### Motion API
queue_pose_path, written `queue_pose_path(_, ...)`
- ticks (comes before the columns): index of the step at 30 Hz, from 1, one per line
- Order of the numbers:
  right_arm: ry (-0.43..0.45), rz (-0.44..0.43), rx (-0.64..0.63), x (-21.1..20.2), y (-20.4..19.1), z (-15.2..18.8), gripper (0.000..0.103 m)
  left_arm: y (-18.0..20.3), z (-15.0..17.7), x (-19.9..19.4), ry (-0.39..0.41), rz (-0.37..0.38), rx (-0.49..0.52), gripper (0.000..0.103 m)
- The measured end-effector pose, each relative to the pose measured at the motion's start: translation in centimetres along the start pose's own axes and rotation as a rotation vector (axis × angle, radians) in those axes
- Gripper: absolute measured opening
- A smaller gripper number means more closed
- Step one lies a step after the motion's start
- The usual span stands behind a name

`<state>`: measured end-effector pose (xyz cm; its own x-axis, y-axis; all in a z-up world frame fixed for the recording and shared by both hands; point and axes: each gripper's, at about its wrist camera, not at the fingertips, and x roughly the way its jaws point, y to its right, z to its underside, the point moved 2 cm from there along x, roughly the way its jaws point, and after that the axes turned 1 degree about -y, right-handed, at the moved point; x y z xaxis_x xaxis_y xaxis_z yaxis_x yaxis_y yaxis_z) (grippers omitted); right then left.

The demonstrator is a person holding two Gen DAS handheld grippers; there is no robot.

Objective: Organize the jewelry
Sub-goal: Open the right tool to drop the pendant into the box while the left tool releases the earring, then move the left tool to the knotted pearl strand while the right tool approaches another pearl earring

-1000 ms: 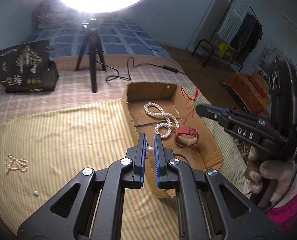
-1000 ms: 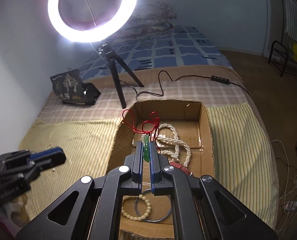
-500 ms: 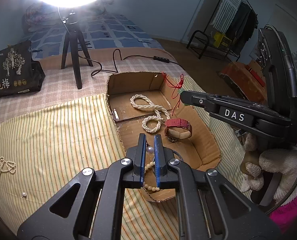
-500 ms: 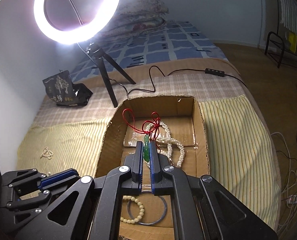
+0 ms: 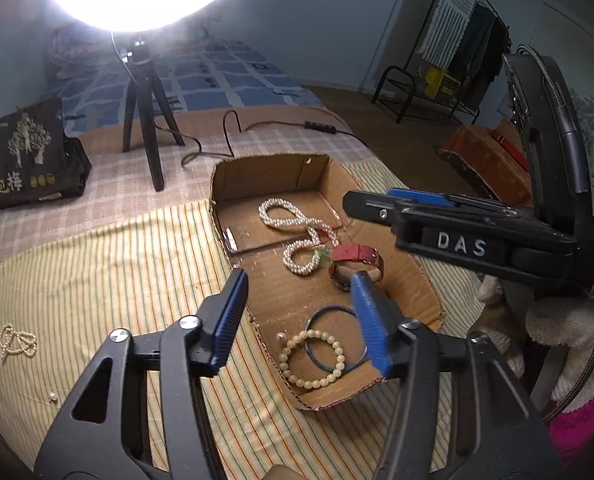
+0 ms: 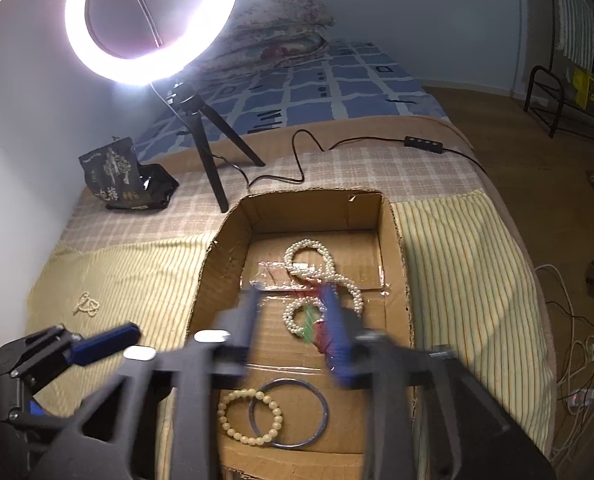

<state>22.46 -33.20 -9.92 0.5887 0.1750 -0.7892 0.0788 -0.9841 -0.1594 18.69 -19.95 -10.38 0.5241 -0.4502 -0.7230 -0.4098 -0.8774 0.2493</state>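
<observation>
An open cardboard box (image 5: pixel 265 172) (image 6: pixel 309 208) on the striped cloth holds a pearl necklace (image 5: pixel 293 232) (image 6: pixel 317 264), a red watch (image 5: pixel 357 256), a bead bracelet (image 5: pixel 313 360) (image 6: pixel 249 416) and a blue bangle (image 5: pixel 335 336) (image 6: pixel 289 412). My left gripper (image 5: pixel 299 276) hovers over the box's near end, its jaws opening with nothing between them. A single pearl (image 5: pixel 281 335) lies on the box floor below. My right gripper (image 6: pixel 289 296) is blurred and its jaws are opening. The green pendant (image 6: pixel 309 324) with a red cord lies loose by the necklace.
A small pearl piece (image 5: pixel 15 340) (image 6: pixel 85 304) and a loose pearl (image 5: pixel 52 397) lie on the cloth to the left. Behind the box stand a ring light on a tripod (image 6: pixel 213 136) with its cable, and a black bag (image 5: pixel 25 156). Bed edge and floor lie to the right.
Both grippers went from shut to open. The pearl left the left jaws and lies in the box. The green pendant dropped out of the right jaws. The left gripper shifted over the box.
</observation>
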Motion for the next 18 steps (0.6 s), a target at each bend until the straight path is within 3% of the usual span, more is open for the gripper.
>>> queue_pose_path(1, 0.011, 0.013, 0.003, -0.19, 0.04, 0.01, 0.060, -0.02, -0.04, 0.01, -0.003, -0.004, -0.001, 0.063)
queue_pose_path(3, 0.020, 0.035, 0.005, -0.46, 0.17, -0.06, 0.060, -0.16, -0.08, 0.04, -0.006, -0.006, -0.012, 0.069)
queue_pose_path(7, 0.024, 0.083, 0.017, -0.63, 0.42, -0.17, 0.073, -0.25, -0.05, 0.22, -0.009, -0.016, -0.007, 0.070)
queue_pose_path(18, 0.027, 0.087, 0.022, -0.95, 0.15, -0.12, 0.074, -0.29, 0.06, -0.03, -0.023, -0.029, -0.001, 0.070)
